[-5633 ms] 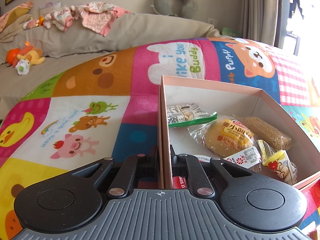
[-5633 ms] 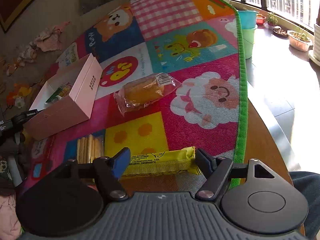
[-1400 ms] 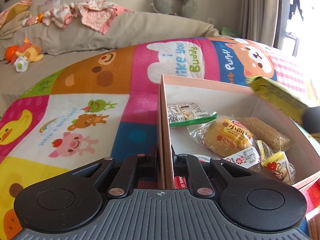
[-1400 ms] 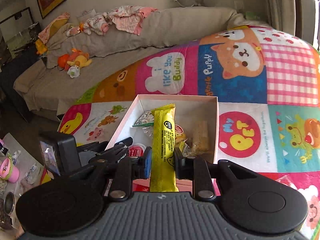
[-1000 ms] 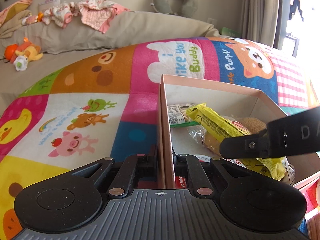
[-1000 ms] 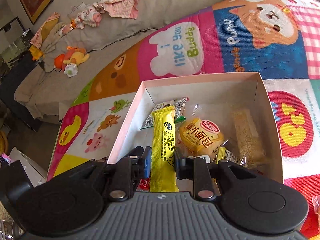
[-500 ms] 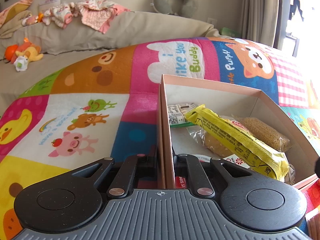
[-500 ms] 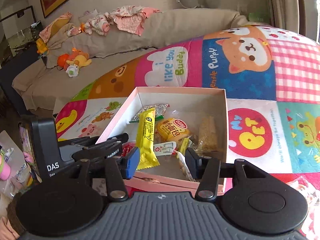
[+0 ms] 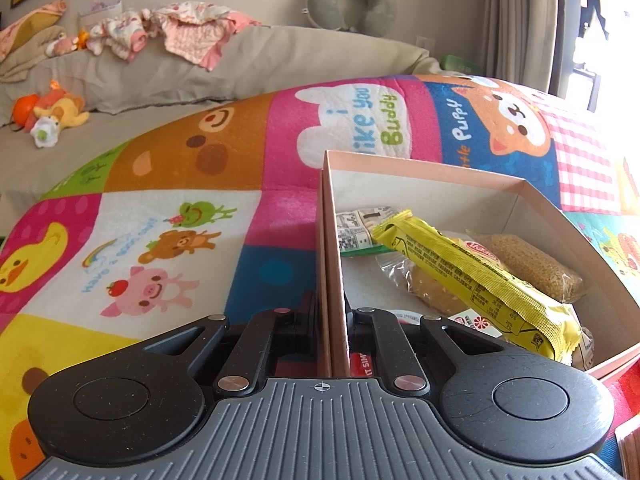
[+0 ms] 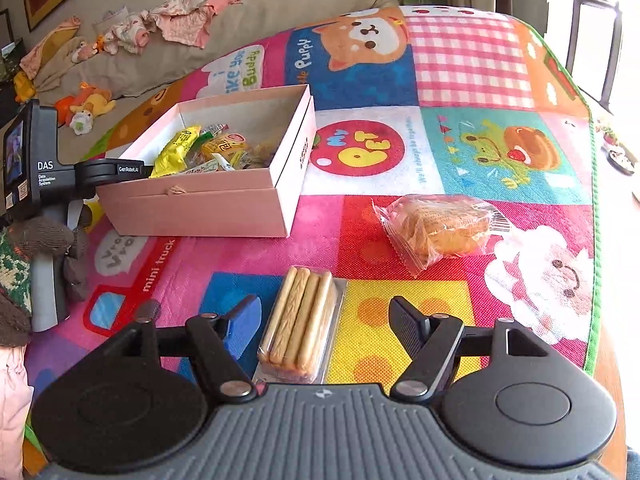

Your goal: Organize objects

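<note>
The right gripper [image 10: 323, 325] is hovering low over the mat [image 10: 472, 152] with its jaws spread wide and nothing between them but air; the pack of biscuit sticks [image 10: 299, 320] is lying flat on the mat directly under that gap, long axis running away from the camera. Judging by this, the step in hand is the pickup of the next loose snack. The next move is calling for a short descent and a squeeze across the pack's narrow width, gentle enough not to crack the sticks.

Just beyond and to the right, the wrapped bun [image 10: 440, 227] is sitting on the mat, apart from the sticks, so 2 items are waiting outside the box.

Farther off to the left, the pink box [image 10: 208, 204] is standing open. The left gripper [image 9: 334, 316] is pinching the box's near side wall, 1 finger outside and 1 inside, steadying it. Inside, the yellow bar [image 9: 472, 276] is lying diagonally on top of a clear-wrapped bun [image 9: 420, 280], with a grain bar [image 9: 536, 264] beside it toward the far wall and a printed sachet [image 9: 360, 228] behind.

Beyond the box, a sofa [image 9: 280, 60] is carrying clothes and toys.
</note>
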A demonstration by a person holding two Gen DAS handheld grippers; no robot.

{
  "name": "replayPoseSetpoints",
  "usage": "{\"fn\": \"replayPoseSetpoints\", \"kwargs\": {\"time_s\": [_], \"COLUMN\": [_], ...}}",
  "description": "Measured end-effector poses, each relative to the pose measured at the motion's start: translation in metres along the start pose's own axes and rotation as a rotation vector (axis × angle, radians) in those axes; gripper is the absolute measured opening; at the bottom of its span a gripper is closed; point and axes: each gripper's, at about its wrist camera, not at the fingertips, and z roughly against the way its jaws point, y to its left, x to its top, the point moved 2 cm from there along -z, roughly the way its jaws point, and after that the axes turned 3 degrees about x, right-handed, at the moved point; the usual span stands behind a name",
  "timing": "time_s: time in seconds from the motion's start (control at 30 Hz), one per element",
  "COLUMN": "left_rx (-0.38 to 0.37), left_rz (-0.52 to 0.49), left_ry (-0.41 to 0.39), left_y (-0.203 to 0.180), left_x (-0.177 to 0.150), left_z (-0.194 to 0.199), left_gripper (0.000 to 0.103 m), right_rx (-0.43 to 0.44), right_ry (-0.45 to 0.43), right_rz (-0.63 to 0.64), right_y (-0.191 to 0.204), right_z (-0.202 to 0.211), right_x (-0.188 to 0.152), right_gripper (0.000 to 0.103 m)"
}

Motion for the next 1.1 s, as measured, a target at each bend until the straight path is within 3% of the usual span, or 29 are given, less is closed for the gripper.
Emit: {"fn": "replayPoseSetpoints", "kwargs": {"time_s": [0.13, 0.23, 0.3, 0.47, 0.8, 0.87, 1.1], "left_rx": [0.002, -0.002, -0.001, 0.002, 0.002, 0.002, -0.004], "left_rz": [-0.001, 0.001, 0.003, 0.003, 0.002, -0.001, -0.002], "left_ry": [-0.001, 0.0, 0.001, 0.002, 0.0, -0.003, -0.007], "left_y": [0.001, 0.001, 0.001, 0.002, 0.002, 0.002, 0.003], "left_x": [0.0, 0.0, 0.0, 0.001, 0.001, 0.001, 0.002], "left_z": [0.0, 0.0, -0.001, -0.001, -0.001, -0.001, -0.002], "left_gripper": [0.011, 0.011, 0.012, 0.013, 0.013, 0.013, 0.013], "right_rx": [0.056, 0.158, 0.188, 0.209, 0.075, 0.085, 0.094], "right_ry": [-0.077, -0.09, -0.078, -0.071, -0.02, -0.009, -0.099], "right_rz": [0.104, 0.12, 0.124, 0.14, 0.15, 0.12, 0.057], "right_y": [0.027, 0.051, 0.067, 0.093, 0.093, 0.083, 0.04], "right_z": [0.004, -0.011, -0.027, -0.055, -0.098, -0.099, -0.046], "right_x": [0.021, 0.051, 0.065, 0.09, 0.103, 0.102, 0.084], "right_gripper": [0.071, 0.068, 0.049, 0.037, 0.037, 0.037, 0.045]}}
